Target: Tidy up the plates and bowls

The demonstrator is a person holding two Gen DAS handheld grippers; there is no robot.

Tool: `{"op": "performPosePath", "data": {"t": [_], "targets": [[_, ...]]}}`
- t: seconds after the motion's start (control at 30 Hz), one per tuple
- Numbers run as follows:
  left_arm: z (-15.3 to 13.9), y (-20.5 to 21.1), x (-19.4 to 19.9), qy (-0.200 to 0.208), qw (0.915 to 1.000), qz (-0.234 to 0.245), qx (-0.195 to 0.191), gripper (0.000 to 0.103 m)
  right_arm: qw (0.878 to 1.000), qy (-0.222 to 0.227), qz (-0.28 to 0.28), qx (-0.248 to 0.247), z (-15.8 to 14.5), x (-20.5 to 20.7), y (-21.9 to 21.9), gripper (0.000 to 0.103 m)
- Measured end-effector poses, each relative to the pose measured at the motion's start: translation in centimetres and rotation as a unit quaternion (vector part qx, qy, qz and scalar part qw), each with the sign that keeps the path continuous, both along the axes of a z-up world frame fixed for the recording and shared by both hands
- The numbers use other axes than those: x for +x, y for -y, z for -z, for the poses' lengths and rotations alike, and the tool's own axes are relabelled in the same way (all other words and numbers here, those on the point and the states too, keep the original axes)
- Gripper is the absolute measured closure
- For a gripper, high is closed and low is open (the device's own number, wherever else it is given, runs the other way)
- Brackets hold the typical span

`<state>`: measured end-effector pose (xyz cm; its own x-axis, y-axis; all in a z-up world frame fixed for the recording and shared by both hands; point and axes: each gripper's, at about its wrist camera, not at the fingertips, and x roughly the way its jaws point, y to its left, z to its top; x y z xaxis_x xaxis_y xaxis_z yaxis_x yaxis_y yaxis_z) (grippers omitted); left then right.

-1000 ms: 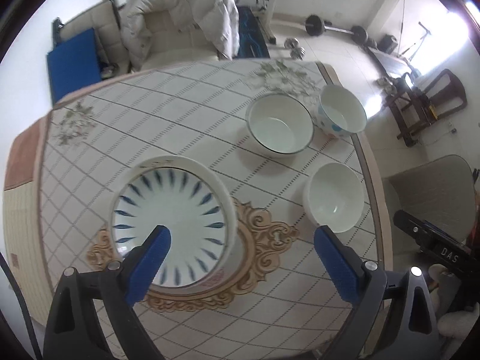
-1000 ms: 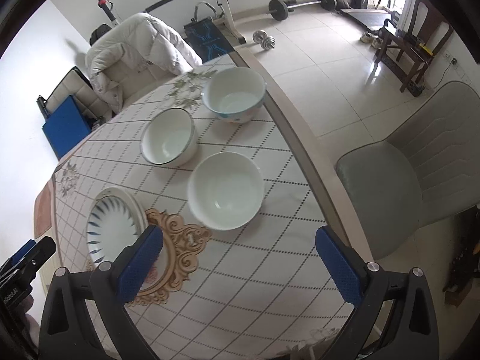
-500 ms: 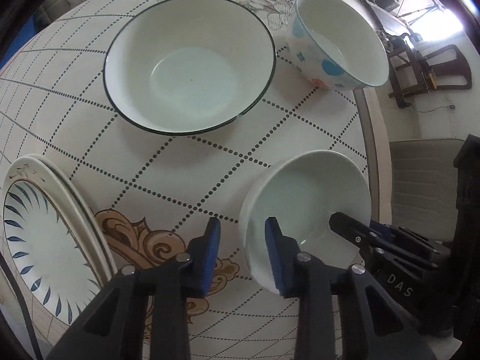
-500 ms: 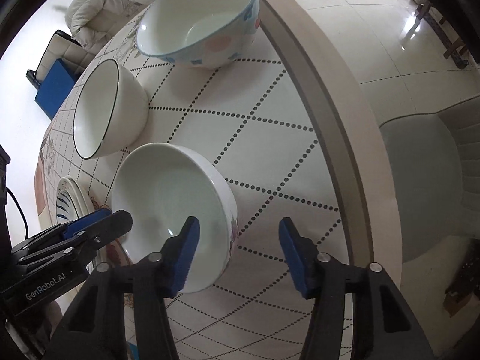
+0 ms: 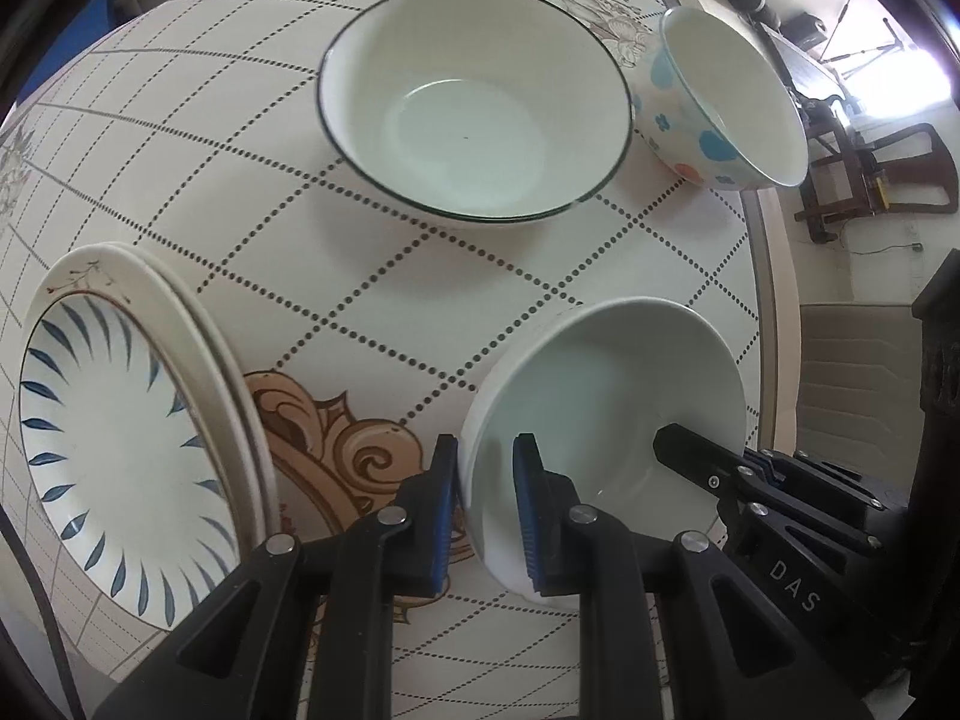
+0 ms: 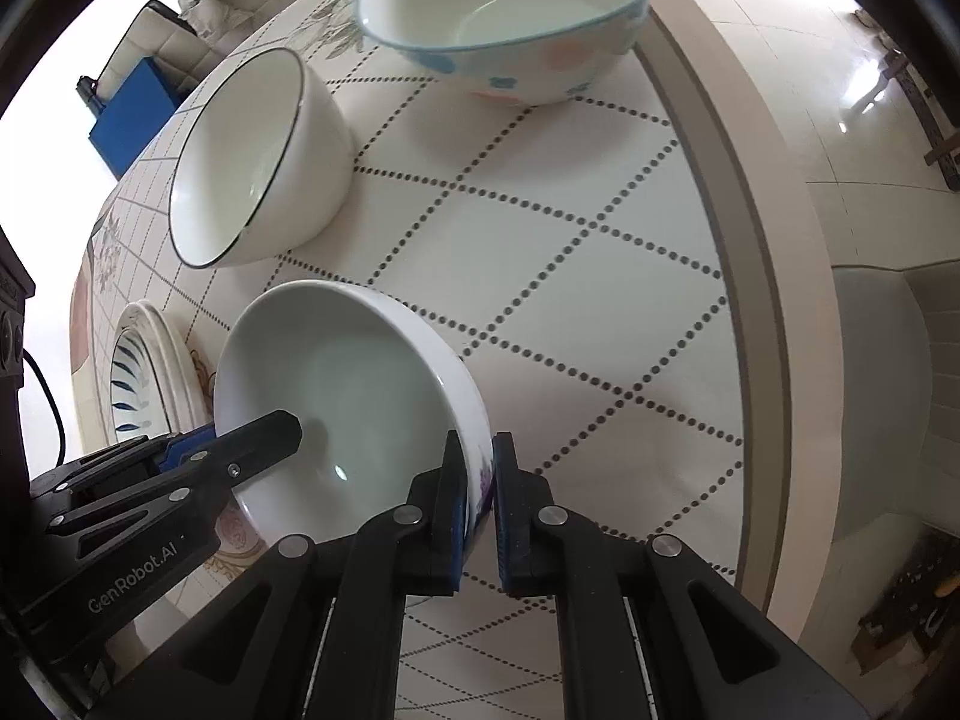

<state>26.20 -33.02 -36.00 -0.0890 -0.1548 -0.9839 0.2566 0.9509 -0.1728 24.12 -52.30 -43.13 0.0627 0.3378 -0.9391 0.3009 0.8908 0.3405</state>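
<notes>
We have both grippers clamped on the white bowl point(image 5: 606, 396) on the desk point(image 5: 420, 276): left gripper point(image 5: 485, 510) on its left rim, right gripper point(image 6: 478, 495) opposite, fingers having just closed, so it lifts evenly.

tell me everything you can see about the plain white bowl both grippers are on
The white bowl is glossy, ceramic-looking, empty, with a faint floral print outside. It sits on the tiled table near the stacked plates. The left gripper and right gripper have just closed on opposite sides of its rim, one finger inside, one outside.
</notes>
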Motion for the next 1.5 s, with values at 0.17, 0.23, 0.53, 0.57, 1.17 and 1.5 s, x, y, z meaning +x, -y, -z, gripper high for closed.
{"op": "performPosePath", "data": {"t": [0.17,0.23,0.53,0.57,1.17,1.5], "targets": [[0.1,-2.5,0.1,0.001,0.9998,-0.017,0.015,0.087,1.0,0.005,-0.028,0.011,-0.3,0.6,-2.9,0.094],[0.4,-3.3,0.5,-0.003,0.9996,-0.022,0.019,0.087,0.999,0.005,-0.039,0.009,-0.3,1.1,-3.9,0.094],[1.4,-3.8,0.5,-0.015,0.9991,-0.032,0.023,0.086,0.998,-0.008,-0.066,-0.003,0.2,1.7,-6.6,0.093],[1.2,-4.0,0.4,-0.014,0.9991,-0.033,0.024,0.086,0.998,-0.011,-0.064,0.004,0.4,1.6,-6.4,0.093],[-5.4,-2.4,8.3,0.049,0.9978,-0.044,0.008,0.079,0.998,0.053,0.001,0.02,-7.3,5.7,-0.5,0.033],[-0.7,-0.9,14.9,-0.003,0.9996,-0.019,0.022,0.079,0.996,0.037,0.063,0.047,-4.8,10.3,-0.4,0.033]]}}
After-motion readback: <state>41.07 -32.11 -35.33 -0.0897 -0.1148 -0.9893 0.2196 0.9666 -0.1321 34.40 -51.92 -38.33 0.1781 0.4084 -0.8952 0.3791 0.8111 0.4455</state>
